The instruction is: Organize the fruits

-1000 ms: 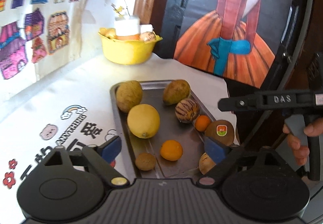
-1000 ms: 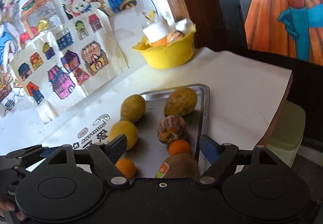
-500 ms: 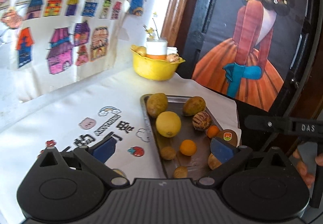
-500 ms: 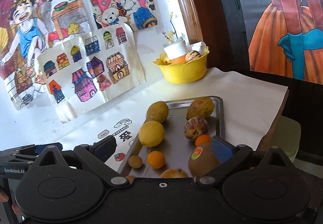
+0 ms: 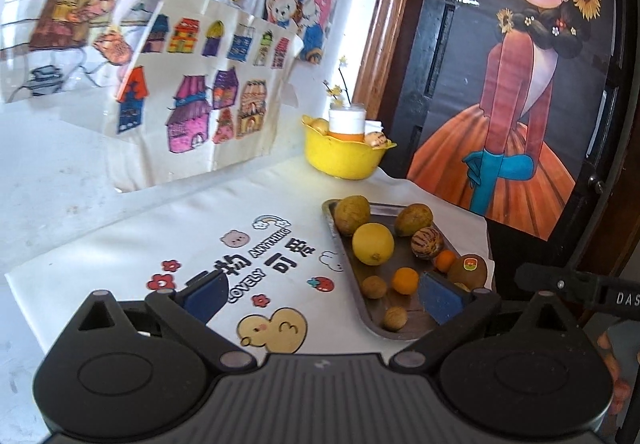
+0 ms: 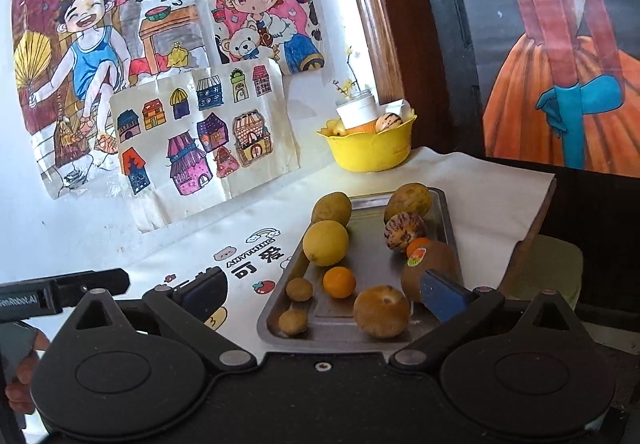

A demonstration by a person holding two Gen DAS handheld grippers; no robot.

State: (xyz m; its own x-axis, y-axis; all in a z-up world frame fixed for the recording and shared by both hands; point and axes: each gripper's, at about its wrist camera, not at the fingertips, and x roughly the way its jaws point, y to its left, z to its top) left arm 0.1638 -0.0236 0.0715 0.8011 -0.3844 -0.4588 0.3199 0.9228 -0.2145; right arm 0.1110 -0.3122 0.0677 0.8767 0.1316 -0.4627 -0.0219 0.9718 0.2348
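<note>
A metal tray (image 5: 330, 212) (image 6: 447, 219) on the white printed cloth holds several fruits: a yellow lemon (image 5: 373, 244) (image 6: 325, 242), a striped fruit (image 5: 427, 242) (image 6: 405, 232), a small orange (image 5: 405, 280) (image 6: 339, 282), a stickered kiwi (image 5: 468, 268) (image 6: 434, 262), a round tan fruit (image 6: 382, 311) and small brown ones. My left gripper (image 5: 322, 296) hangs open over the cloth, left of the tray's near end. Above the tray's near edge my right gripper (image 6: 322, 290) is open. Neither holds anything.
A yellow bowl (image 5: 340, 157) (image 6: 372, 151) with a white cup and fruit stands at the back by the wooden frame. Drawings cover the wall behind. The table's right edge (image 6: 536, 211) drops to a green stool. A person's hands show at the picture edges.
Both grippers have drawn back from the tray and opened wider. The fruits look smaller and more of the cloth and wall shows. The fruits lie where they were.
</note>
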